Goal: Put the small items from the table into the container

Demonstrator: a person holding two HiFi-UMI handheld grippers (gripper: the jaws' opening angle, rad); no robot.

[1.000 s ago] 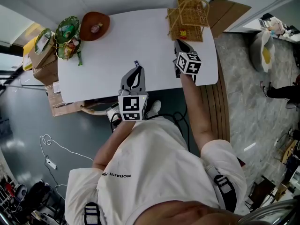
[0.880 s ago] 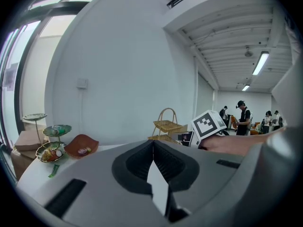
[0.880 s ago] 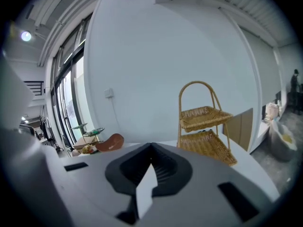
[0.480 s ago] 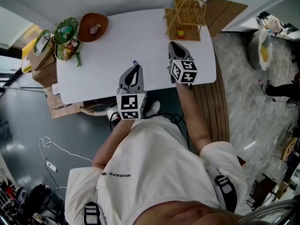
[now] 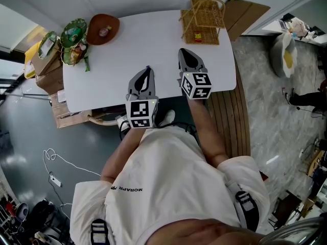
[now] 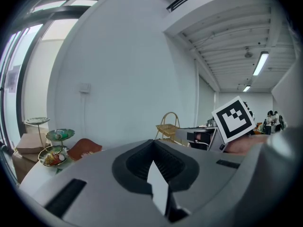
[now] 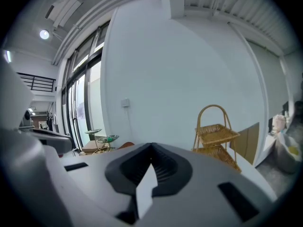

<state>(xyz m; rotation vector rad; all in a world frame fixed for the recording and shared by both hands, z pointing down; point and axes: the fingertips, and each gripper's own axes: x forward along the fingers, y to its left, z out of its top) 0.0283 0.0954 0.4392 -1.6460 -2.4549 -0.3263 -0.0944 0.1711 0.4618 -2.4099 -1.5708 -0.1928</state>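
Both of my grippers are fully shut with nothing between the jaws: the left gripper (image 5: 147,71) and the right gripper (image 5: 184,53) hang side by side over the near edge of the white desk (image 5: 148,40), pointing across it.

Beyond the right gripper, at the desk's far right corner, stands the two-tier wicker basket (image 5: 207,15), with a small red and yellow item (image 5: 199,35) lying in its lower tier. At the far left corner sits a brown bowl (image 5: 102,27) holding some small thing I cannot identify. I see nothing loose on the bare desk between them.

As I judge it, I am between picks, so the thing to do well is the reset. I should scan the desk for anything left, spread the jaws before I reach out, and come in low and level so that I do not knock the light basket.

Against a second ago, the right gripper has drawn back from beside the basket toward me and toward the left gripper, jaws shut throughout. The left gripper has hardly shifted, and the basket, bowl and their contents sit as they did.
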